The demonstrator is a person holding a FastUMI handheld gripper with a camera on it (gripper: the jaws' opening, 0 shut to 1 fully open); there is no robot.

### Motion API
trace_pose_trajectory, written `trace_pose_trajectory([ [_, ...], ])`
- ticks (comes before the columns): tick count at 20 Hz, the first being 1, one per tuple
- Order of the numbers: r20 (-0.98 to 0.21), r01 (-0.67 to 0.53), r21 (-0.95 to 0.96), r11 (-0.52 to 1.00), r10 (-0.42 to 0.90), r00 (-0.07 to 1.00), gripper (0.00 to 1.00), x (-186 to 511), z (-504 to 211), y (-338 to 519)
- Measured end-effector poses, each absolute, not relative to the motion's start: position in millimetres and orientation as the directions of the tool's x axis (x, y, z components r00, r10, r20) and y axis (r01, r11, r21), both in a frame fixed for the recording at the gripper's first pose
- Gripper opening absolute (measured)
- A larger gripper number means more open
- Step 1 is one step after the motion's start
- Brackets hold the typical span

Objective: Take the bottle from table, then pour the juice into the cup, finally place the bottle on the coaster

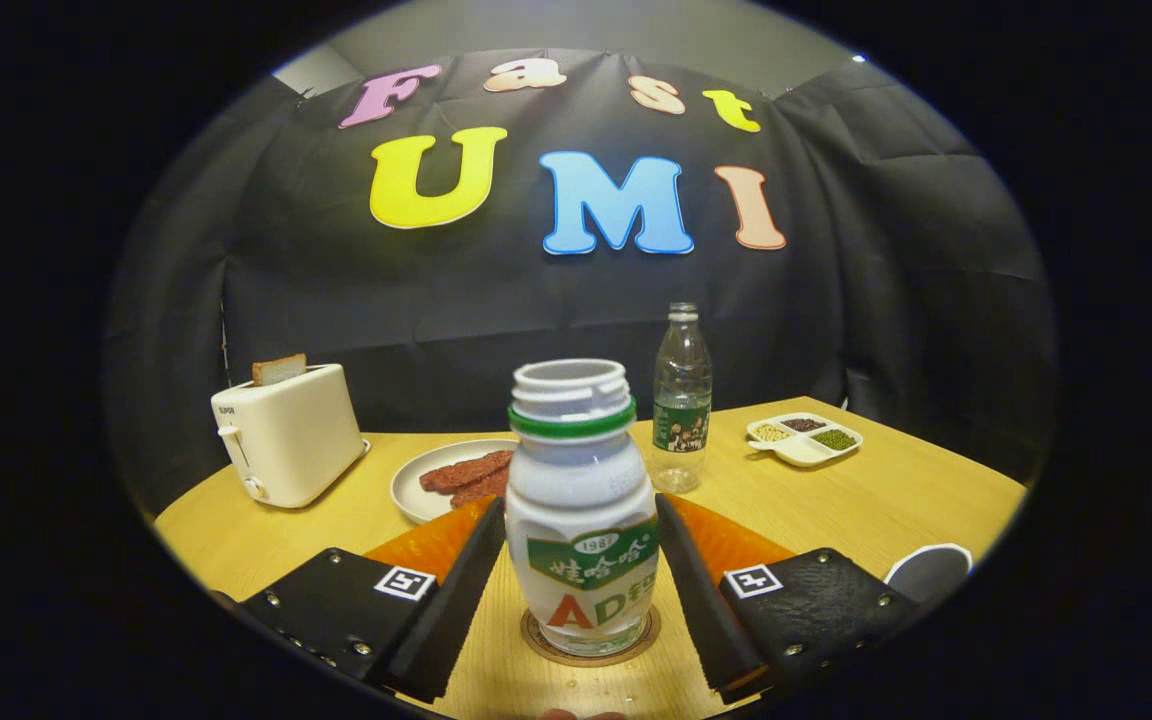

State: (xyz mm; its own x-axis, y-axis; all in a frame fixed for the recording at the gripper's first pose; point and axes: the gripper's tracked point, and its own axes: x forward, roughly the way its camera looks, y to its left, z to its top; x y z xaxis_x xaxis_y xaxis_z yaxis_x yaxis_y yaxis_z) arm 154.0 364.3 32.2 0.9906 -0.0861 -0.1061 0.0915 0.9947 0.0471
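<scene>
Gripper view: the bottle [581, 520] stands upright on the coaster [591, 640], whose round rim shows under its base, on the wooden worktop [866, 510]. Its cap is off and the neck is open. With the bottle already on the coaster, the task looks to be at its last step; judging by this, the pouring is likely behind, and what is left is to let go and draw back. The white rim of the cup [928, 572] peeks out beyond the right finger, at the worktop's near edge.

The hand-held gripper [581, 560] has the bottle between its two fingers. The black pads [466, 580] lie close along both sides of the bottle's body, and I cannot tell whether they press on it or stand just off it.

Beyond the bottle are a plate of food [446, 480], a toaster [286, 435] with a slice in it, a clear water bottle [682, 400] and a divided snack dish [804, 438].
</scene>
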Motion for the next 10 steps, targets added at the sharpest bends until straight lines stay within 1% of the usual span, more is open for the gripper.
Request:
trace_pose_trajectory([
  [10, 0.068, 0.064, 0.087, 0.994, -0.07, 0.995, 0.89, 111, 122, 359],
])
